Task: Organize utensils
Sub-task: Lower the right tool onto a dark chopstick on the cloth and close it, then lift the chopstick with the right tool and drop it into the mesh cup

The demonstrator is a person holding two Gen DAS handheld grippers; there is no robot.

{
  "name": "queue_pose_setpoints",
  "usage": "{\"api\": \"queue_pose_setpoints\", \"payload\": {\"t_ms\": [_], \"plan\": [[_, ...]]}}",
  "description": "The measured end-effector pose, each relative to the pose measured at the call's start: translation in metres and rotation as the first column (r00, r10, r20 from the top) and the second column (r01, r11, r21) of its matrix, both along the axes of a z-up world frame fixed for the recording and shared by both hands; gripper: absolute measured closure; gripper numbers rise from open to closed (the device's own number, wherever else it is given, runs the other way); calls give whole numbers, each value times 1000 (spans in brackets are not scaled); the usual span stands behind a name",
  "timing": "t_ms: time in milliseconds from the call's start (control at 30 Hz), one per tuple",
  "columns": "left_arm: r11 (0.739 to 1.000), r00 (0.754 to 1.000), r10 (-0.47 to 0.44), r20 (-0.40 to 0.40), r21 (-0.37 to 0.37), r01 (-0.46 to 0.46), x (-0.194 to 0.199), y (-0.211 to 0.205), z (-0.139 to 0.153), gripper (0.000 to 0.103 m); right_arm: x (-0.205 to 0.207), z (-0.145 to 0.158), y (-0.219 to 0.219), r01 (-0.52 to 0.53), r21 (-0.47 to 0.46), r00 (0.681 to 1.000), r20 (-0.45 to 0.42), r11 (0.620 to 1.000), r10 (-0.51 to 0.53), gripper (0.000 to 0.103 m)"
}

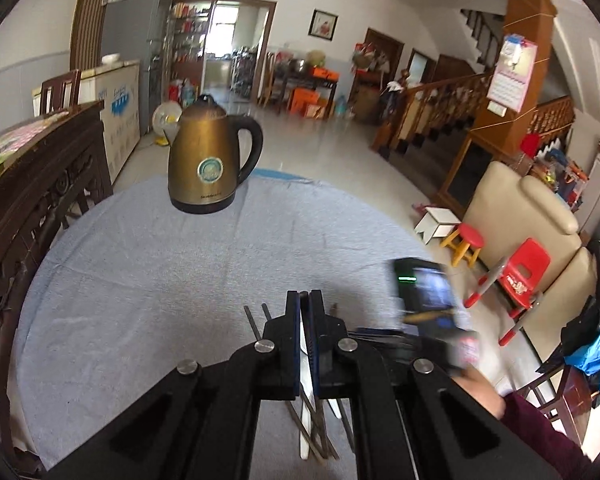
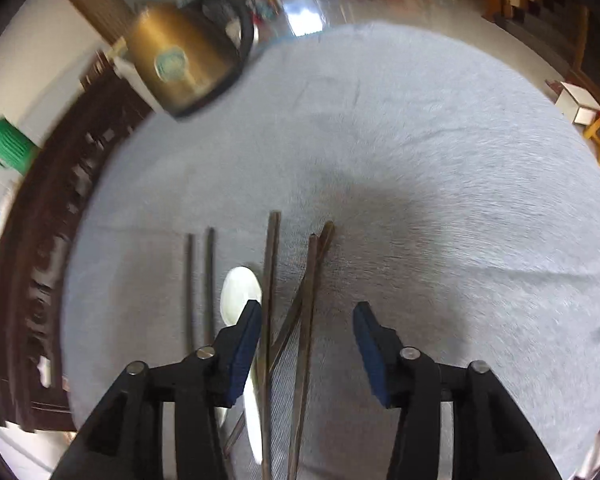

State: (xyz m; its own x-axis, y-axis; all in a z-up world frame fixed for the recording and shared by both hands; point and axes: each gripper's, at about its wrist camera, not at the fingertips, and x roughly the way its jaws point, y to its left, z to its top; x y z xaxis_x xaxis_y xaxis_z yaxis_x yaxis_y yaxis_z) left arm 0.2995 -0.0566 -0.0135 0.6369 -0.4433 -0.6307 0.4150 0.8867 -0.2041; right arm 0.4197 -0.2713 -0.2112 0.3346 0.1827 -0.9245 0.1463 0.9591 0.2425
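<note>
Several chopsticks and a white spoon (image 2: 240,296) lie side by side on the grey-blue cloth (image 2: 420,160). Two thin dark chopsticks (image 2: 199,280) are at the left and brown chopsticks (image 2: 271,264) at the right, two of them crossed (image 2: 314,276). My right gripper (image 2: 308,312) hovers open over the brown ones, pads clear of them. My left gripper (image 1: 305,300) is shut above the cloth. A white sliver shows in its slit, in line with the spoon (image 1: 305,436) lying below. The dark chopstick tips (image 1: 253,320) poke out to its left.
A bronze kettle (image 1: 208,160) stands at the cloth's far side. Dark carved wooden furniture (image 1: 32,208) borders the left. A person's sleeve (image 1: 540,424) and the blurred right-hand device (image 1: 428,292) are at the right, where the table edge drops to the floor.
</note>
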Motion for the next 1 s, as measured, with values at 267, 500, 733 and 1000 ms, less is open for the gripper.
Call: {"api": "queue_pose_setpoints", "payload": {"t_ms": [267,500,733,1000], "plan": [[999,998,14,59,-33,-12,-30,10,6,100,-19,18,5,3,-12,994,111,1000,-2,96],[997,989,29,146,-77,-17,-65,18,31,100,-105,99,-8,20,26,925,379,999,-28,96],[993,966,76,247,-106,-51,-107,31,59,102,-191,171,9,82,41,764,639,996,-89,96],[990,938,108,328,-126,-70,-148,45,86,102,-251,232,41,107,42,591,801,993,-97,96]]}}
